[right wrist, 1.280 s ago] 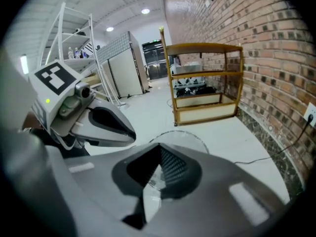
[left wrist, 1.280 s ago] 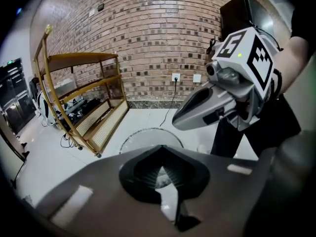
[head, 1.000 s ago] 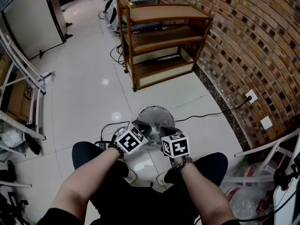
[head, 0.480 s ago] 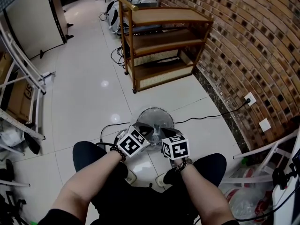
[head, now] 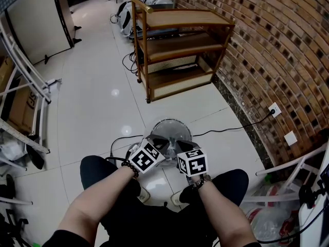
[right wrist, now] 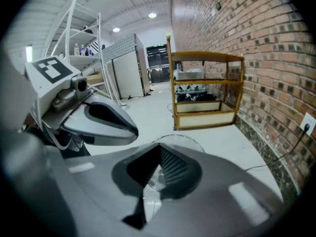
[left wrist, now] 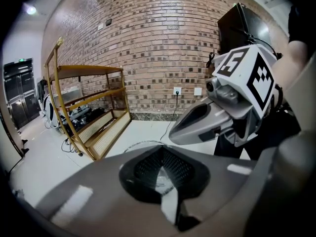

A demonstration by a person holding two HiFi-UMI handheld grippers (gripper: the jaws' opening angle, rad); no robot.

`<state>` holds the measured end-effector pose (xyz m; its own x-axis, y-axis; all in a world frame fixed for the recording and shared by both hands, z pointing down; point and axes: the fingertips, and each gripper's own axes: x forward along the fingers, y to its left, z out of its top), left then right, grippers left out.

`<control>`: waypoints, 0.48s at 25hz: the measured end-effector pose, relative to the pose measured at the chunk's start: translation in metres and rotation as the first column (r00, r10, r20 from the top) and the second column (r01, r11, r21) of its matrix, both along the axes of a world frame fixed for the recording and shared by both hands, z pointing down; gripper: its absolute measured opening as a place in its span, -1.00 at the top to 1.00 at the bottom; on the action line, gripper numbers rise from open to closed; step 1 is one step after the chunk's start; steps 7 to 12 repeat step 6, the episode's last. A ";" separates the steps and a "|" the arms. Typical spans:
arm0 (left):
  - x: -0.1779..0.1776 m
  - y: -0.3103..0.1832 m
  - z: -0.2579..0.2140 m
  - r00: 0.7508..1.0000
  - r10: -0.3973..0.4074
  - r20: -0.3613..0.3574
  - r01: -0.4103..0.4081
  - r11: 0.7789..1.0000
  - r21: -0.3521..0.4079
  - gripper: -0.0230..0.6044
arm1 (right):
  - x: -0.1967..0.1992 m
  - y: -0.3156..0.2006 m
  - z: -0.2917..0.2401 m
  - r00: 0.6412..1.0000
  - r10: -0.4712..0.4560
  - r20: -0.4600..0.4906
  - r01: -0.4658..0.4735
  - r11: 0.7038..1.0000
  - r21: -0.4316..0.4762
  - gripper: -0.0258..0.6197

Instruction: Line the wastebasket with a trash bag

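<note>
Glossy white floor by brick wall, wooden shelf (left tongs, right tongs each pressed shut)

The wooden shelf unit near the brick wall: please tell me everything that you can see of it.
The wooden shelf unit is a warm brown frame with slim posts and three tiers. The top board looks bare. The lower tiers have pale, woven-looking panels along their edges, and something dark lies on one of them, too small to identify. The unit stands upright on the white tiled floor, close beside the brick wall. Dark cables lie on the floor at its left end.
</note>
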<state>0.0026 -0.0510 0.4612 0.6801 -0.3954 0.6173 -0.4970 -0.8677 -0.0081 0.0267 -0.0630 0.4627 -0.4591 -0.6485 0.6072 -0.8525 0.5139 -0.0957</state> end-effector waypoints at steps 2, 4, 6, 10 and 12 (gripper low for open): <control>0.000 0.000 0.000 1.000 0.000 0.001 0.000 1.000 -0.001 0.92 | 0.000 0.000 0.000 1.000 -0.001 -0.002 0.001 1.000 0.003 0.92; 0.000 0.000 -0.001 1.000 0.001 0.004 -0.001 1.000 0.000 0.92 | 0.000 0.000 0.000 1.000 -0.003 -0.005 0.003 1.000 0.005 0.92; 0.000 0.000 -0.004 1.000 0.006 0.007 -0.006 1.000 0.006 0.92 | 0.001 -0.001 -0.001 1.000 -0.004 -0.007 0.004 1.000 0.008 0.92; 0.000 0.000 -0.004 1.000 0.006 0.007 -0.006 1.000 0.006 0.92 | 0.001 -0.001 -0.001 1.000 -0.004 -0.007 0.004 1.000 0.008 0.92; 0.000 0.000 -0.004 1.000 0.006 0.007 -0.006 1.000 0.006 0.92 | 0.001 -0.001 -0.001 1.000 -0.004 -0.007 0.004 1.000 0.008 0.92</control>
